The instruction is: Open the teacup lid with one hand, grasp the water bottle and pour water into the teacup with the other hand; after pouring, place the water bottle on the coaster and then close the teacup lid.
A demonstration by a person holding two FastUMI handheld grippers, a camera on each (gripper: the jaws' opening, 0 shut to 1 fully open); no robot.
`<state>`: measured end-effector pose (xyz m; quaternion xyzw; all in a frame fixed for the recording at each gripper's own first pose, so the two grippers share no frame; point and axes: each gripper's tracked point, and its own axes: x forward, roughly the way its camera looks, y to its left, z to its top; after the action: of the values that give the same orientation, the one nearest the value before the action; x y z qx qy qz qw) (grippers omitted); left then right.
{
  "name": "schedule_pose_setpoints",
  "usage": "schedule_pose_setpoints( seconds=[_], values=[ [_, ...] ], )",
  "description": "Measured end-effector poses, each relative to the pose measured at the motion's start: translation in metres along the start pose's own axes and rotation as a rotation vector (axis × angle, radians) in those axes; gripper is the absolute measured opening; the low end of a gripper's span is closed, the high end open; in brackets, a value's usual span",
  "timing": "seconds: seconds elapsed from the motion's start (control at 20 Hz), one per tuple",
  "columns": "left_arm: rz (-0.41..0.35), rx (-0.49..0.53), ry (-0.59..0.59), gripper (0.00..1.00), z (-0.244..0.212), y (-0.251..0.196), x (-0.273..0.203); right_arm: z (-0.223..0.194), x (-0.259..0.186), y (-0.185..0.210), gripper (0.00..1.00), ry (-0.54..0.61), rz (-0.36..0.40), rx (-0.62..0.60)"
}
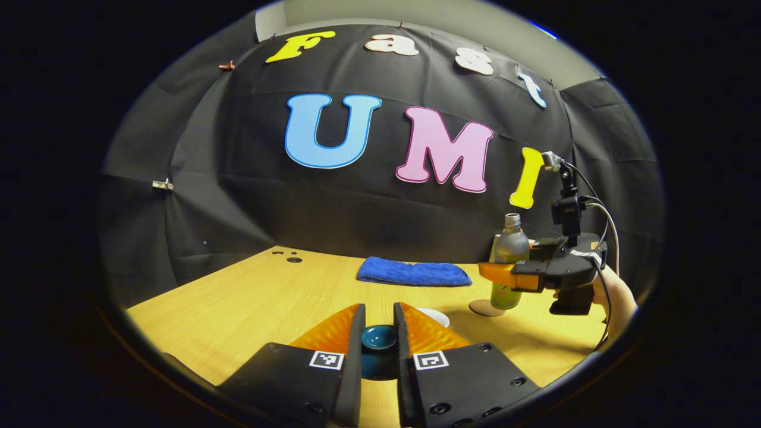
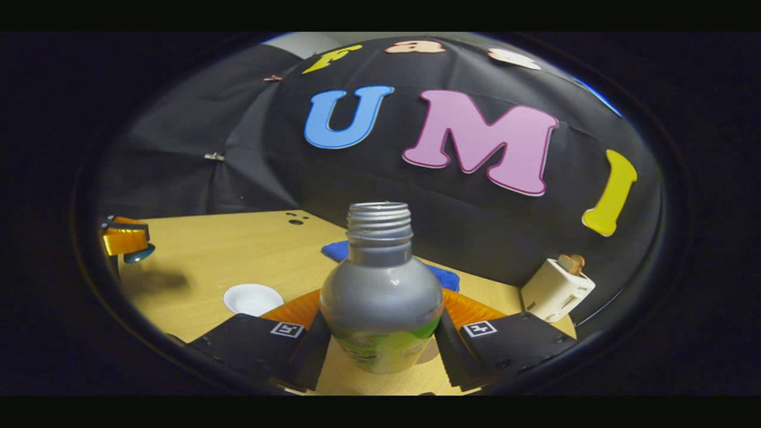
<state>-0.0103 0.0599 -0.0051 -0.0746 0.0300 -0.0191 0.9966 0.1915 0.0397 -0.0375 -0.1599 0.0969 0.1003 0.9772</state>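
The teacup lid (image 1: 379, 337), a dark blue dome low in the centre of the left gripper view, sits pinched by its knob between the left tongs (image 1: 379, 333), which are nearly closed on it — held off the cup, judging by the white teacup (image 2: 253, 298) standing open at the lower left of the right gripper view. That keeps the mouth free for pouring. The water bottle (image 2: 380, 297), uncapped and upright, is at the lower centre of the right gripper view, with the right tongs (image 2: 380, 339) drawn in against both its sides. In the left gripper view it stands at the right, its base on or just over the round coaster (image 1: 484, 308) — I cannot tell which. Beyond lie a blue cloth (image 1: 414, 273) on the desk (image 1: 250, 297) and a small white toaster (image 2: 556, 291) at the right edge.
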Motion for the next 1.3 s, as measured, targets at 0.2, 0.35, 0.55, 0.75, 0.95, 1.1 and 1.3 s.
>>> schedule_pose_setpoints(
  seconds=[0.2,0.35,0.55,0.75,0.95,1.1,1.3],
  values=[
    [0.012,-0.006,-0.005,0.31,0.001,0.000,-0.001,0.005,0.006,-0.033,0.81,-0.044,-0.025,0.140],
    [0.022,-0.020,-0.004,0.29,-0.001,0.001,-0.001,-0.004,0.017,-0.050,0.81,-0.070,-0.042,0.140],
    [0.023,-0.015,-0.016,0.31,0.000,0.001,-0.003,-0.018,0.033,-0.048,0.81,-0.054,-0.006,0.210],
    [0.027,-0.008,-0.014,0.31,-0.003,0.001,-0.002,-0.027,0.043,-0.055,0.82,-0.060,-0.028,0.180],
    [0.030,-0.019,-0.007,0.29,-0.005,0.002,-0.002,-0.045,0.046,-0.062,0.82,-0.033,-0.057,0.164],
    [0.041,-0.014,0.006,0.29,-0.008,0.004,0.000,-0.060,0.046,-0.066,0.83,-0.014,-0.067,0.183],
    [0.040,-0.024,0.013,0.29,-0.012,0.004,-0.001,-0.059,0.047,-0.065,0.84,-0.033,-0.051,0.248]
  ],
)
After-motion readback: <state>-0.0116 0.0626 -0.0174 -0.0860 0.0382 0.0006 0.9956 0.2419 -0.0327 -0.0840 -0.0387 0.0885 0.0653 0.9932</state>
